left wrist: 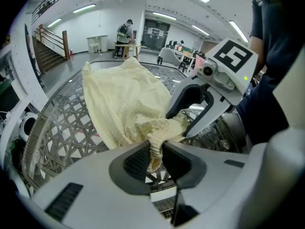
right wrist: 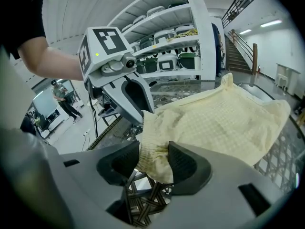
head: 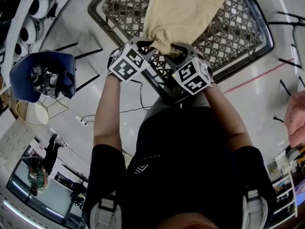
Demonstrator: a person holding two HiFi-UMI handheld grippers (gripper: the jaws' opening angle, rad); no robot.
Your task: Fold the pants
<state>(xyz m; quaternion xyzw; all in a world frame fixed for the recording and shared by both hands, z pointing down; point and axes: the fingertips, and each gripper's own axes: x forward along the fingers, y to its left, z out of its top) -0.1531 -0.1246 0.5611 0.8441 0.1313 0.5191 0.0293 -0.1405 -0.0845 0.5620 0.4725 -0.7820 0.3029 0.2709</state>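
Pale yellow pants lie spread on the lattice-top table, far end flat, near end bunched up at the person's side. Both tongs sit side by side on that near gathered edge, probably the waistband; two hold points there would let the cloth be lifted and laid over itself for the fold. The left gripper has its jaws nearly together, pinching a thin bunch. The right gripper stands wider, pads pressing a thicker wad of the same edge.

Pants far end off-frame @ top
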